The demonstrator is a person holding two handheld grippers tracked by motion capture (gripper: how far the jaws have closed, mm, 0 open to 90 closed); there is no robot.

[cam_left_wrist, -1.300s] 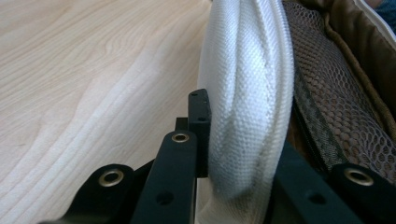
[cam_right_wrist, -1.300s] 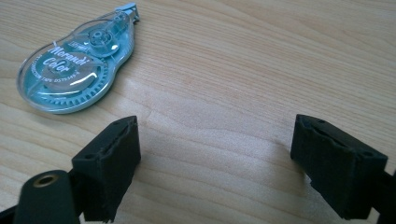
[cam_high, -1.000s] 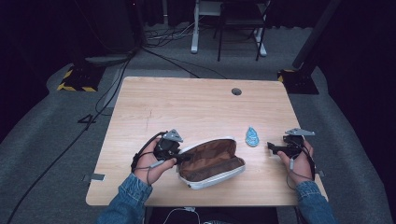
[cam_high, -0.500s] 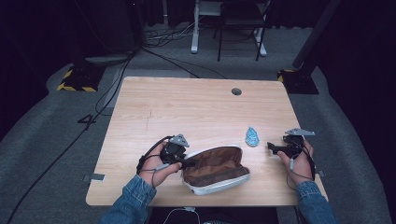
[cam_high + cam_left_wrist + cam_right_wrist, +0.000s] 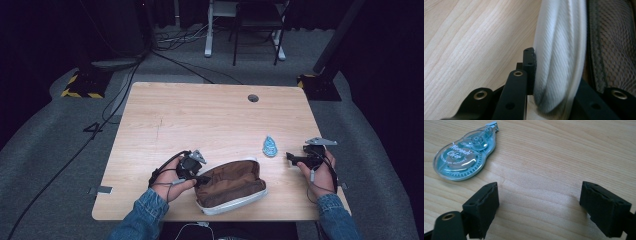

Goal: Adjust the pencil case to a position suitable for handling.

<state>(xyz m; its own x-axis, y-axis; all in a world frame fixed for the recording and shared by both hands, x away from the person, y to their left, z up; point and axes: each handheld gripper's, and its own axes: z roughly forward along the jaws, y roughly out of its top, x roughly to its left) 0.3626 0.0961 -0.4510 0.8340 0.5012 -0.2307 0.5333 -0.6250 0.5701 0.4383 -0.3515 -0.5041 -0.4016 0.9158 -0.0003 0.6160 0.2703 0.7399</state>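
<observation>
At the near edge of the wooden table, slightly left of centre: brown pencil pouch, lying on its side, long axis angled up toward the right. Unzipped and gaping along the top; brown lining visible inside from the high view. White ribbed trim along the lower rim, seen close in the left gripper view as thick cord-like piping. Beside that trim, a dark zipper band and black mesh pocket on the inner wall. Contents of the pouch: cannot tell, interior in shadow; nothing discernible behind the mesh.

Left gripper at the pouch's left end, held by the left hand in a denim sleeve. Jaws clamped on the white rim of the pouch, fabric bunched between the pads; jaws have just been easing open a touch, rim still pinched between them.

Right gripper resting near the right edge of the table, well apart from the pouch, held by the right hand. Jaws spread wide, nothing between the pads, bare wood below.

Between pouch and right gripper: translucent teal correction tape dispenser, flat on the table, just ahead of the right jaws, untouched; same item in the high view
</observation>
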